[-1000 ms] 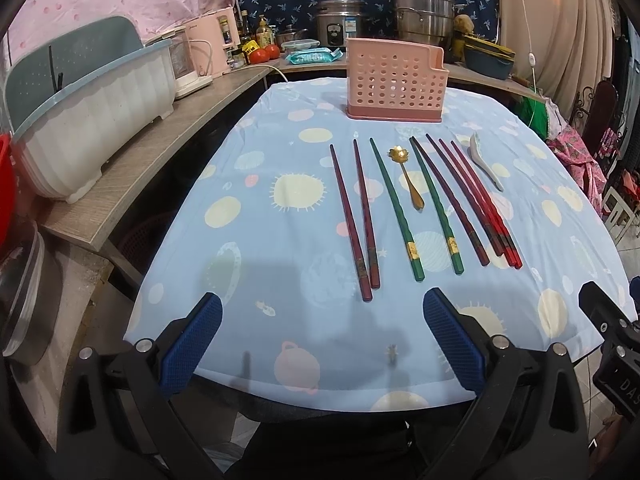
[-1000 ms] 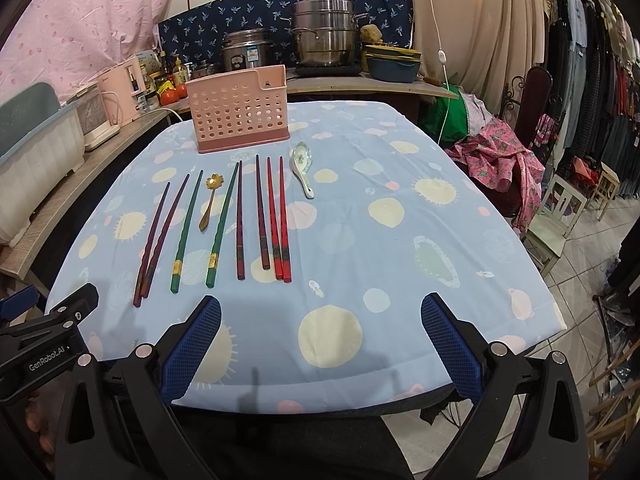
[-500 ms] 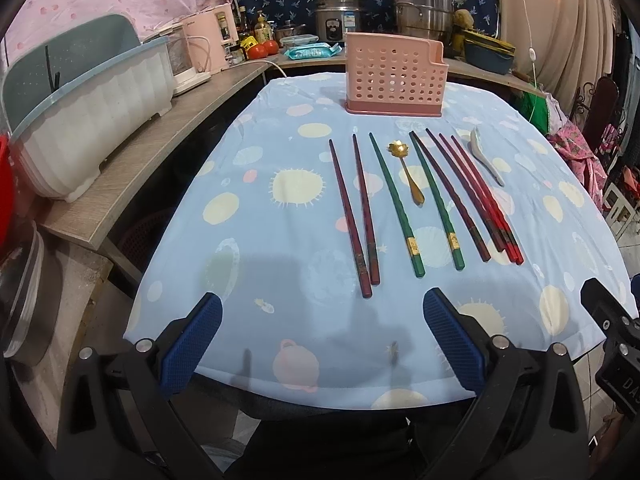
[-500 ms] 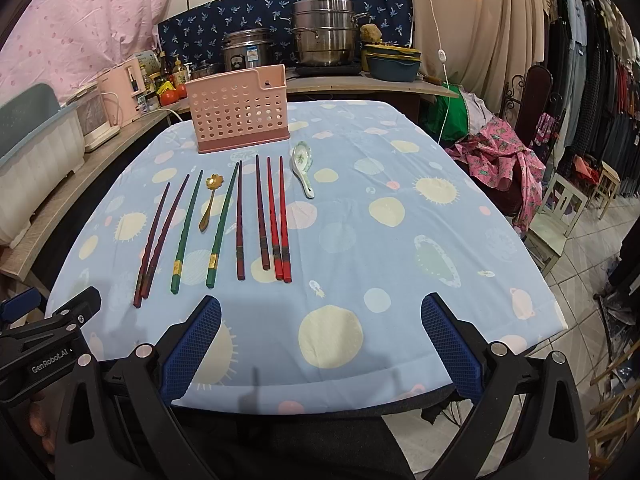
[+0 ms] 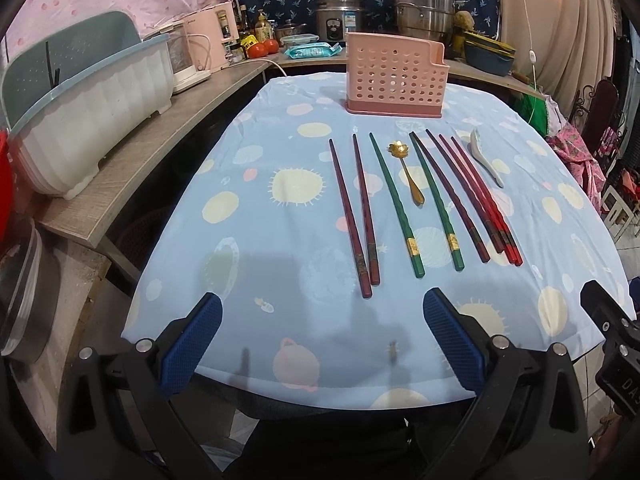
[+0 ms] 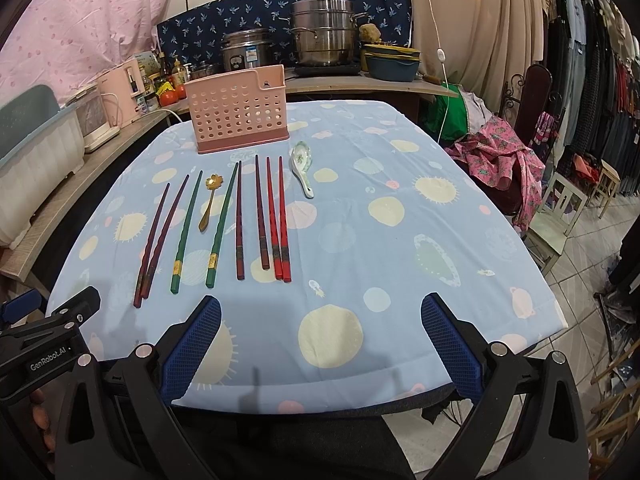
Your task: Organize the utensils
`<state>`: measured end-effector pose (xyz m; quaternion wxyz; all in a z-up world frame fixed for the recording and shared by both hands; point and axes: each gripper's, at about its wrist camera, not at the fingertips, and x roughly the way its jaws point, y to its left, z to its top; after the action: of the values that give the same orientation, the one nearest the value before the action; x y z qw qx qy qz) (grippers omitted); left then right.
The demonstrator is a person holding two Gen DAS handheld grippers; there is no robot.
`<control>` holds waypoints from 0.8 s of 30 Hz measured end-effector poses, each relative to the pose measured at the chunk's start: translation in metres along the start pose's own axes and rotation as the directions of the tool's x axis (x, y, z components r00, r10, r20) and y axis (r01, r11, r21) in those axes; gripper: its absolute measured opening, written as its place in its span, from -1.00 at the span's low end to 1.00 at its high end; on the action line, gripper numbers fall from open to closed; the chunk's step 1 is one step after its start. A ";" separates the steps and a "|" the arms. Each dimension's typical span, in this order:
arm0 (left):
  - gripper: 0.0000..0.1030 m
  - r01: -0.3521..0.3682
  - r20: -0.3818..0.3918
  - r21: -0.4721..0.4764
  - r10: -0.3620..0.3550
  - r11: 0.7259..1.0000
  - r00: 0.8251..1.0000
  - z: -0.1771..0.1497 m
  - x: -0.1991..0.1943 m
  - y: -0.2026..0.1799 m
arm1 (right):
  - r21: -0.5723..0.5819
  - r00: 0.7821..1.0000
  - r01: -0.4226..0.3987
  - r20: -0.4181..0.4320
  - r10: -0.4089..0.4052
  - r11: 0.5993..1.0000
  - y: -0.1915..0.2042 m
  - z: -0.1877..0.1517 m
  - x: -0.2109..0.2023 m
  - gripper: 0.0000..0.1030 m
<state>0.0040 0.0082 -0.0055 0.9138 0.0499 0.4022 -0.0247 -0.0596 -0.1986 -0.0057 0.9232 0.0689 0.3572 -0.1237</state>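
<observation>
Several chopsticks lie side by side on the blue tablecloth: a dark red pair (image 5: 358, 216) (image 6: 158, 236), a green pair (image 5: 396, 204) (image 6: 186, 232), and more dark red and bright red ones (image 5: 476, 196) (image 6: 276, 216). A gold spoon (image 5: 408, 172) (image 6: 209, 204) rests between the green sticks. Right of them lies a white ceramic spoon (image 5: 486, 156) (image 6: 303, 168). A pink perforated holder (image 5: 394, 76) (image 6: 240, 114) stands upright behind them. My left gripper (image 5: 322, 340) and right gripper (image 6: 320, 340) hover open over the table's near edge, holding nothing.
A wooden counter (image 5: 136, 156) runs along the left with a white dish rack (image 5: 80, 108), a pink appliance (image 5: 204, 44) and bottles. Steel pots (image 6: 324, 36) stand behind the table. Chairs, a stool (image 6: 560, 216) and hanging clothes are at the right.
The left wrist view has shifted slightly: the table and utensils sit a little lower in frame. Both grippers remain open and nothing on the table has moved.
</observation>
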 end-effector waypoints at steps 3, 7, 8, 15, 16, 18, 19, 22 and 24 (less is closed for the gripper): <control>0.87 -0.001 0.006 -0.005 0.001 1.000 1.000 0.000 -0.001 0.001 | -0.001 1.000 -0.001 0.000 0.001 1.000 0.000 0.000 0.000 0.88; 0.87 0.002 0.011 -0.006 -0.002 1.000 1.000 0.001 -0.001 0.000 | 0.001 1.000 -0.001 -0.001 0.001 1.000 0.000 0.000 0.000 0.88; 0.87 0.004 0.011 -0.006 -0.004 1.000 1.000 0.001 -0.001 0.000 | 0.001 1.000 0.000 -0.001 0.000 1.000 0.000 0.000 0.000 0.88; 0.87 0.000 0.000 -0.028 0.000 1.000 1.000 0.005 0.009 0.006 | 0.011 1.000 0.003 -0.011 -0.002 1.000 -0.002 0.000 0.004 0.88; 0.87 -0.003 -0.004 -0.030 0.003 1.000 1.000 0.006 0.012 0.008 | 0.013 1.000 0.005 -0.014 -0.005 1.000 -0.002 0.000 0.005 0.88; 0.87 -0.010 -0.019 -0.037 0.009 0.999 1.000 0.009 0.021 0.012 | 0.018 1.000 0.008 -0.023 -0.007 1.000 -0.002 0.001 0.009 0.88; 0.87 -0.012 -0.030 -0.044 0.011 0.999 0.999 0.010 0.027 0.015 | 0.020 1.000 0.009 -0.026 -0.008 1.000 -0.002 0.002 0.011 0.88; 0.87 -0.022 -0.062 -0.053 0.019 0.998 0.998 0.014 0.043 0.019 | 0.024 0.999 0.014 -0.042 -0.013 1.000 -0.001 0.005 0.021 0.88; 0.87 -0.025 -0.079 -0.054 0.020 0.998 0.997 0.016 0.053 0.019 | 0.031 0.998 0.015 -0.053 -0.013 0.999 -0.003 0.008 0.028 0.88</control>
<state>0.0535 0.0253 -0.0323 0.8987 0.0304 0.4376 -0.0014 -0.0357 -0.2083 -0.0189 0.9114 0.0840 0.3801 -0.1338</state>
